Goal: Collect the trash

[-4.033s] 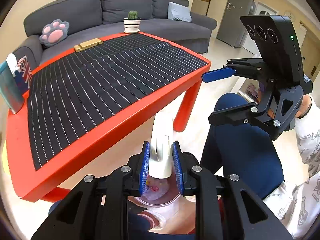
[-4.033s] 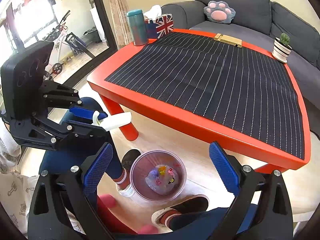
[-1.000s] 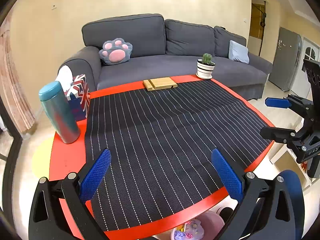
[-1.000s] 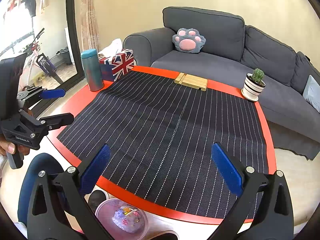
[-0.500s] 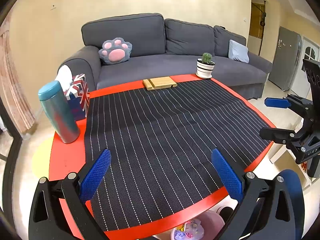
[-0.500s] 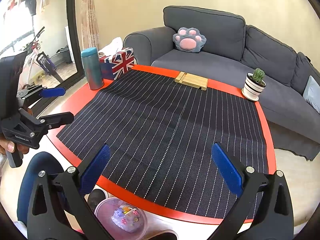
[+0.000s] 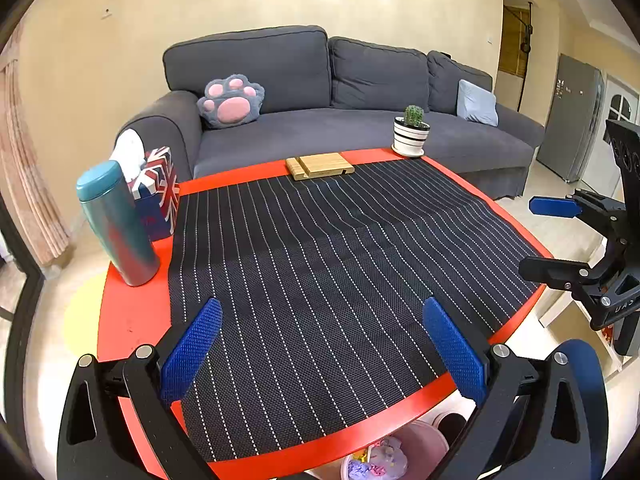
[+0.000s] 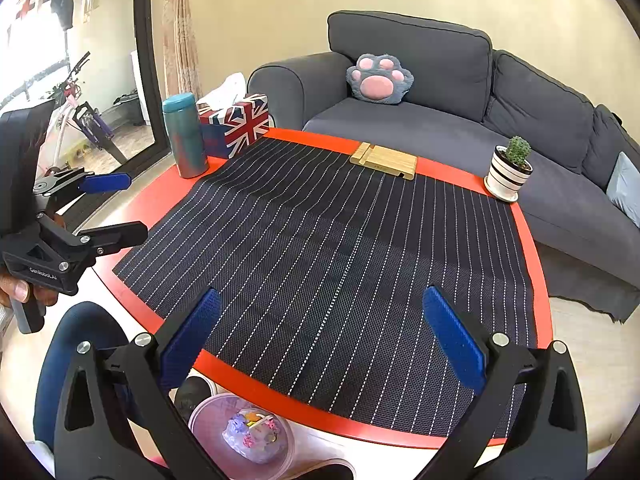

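Trash bin [image 8: 208,420]: pinkish tub on the floor under the red table's [image 8: 152,196] near edge, crumpled wrappers inside
Left gripper [image 7: 320,344]: above the table's near edge, jaws spread wide, holding nothing
Right gripper [image 8: 320,340]: likewise wide apart and empty
Teal flask [image 7: 116,224]: table's left corner

- The striped mat [image 7: 340,272] across the middle of the left wrist frame lies bare, so its centre offers free passage.
- At the left edge, a teal bottle [image 7: 116,224] and a flag-printed tissue box [image 7: 158,192] stand just beside each other.
- Along the far edge sit a low wooden stand [image 7: 320,166] and a potted cactus [image 7: 411,132].
- Bottom centre, the red table [image 8: 320,416] rim overhangs part of the pink bin [image 8: 208,416].
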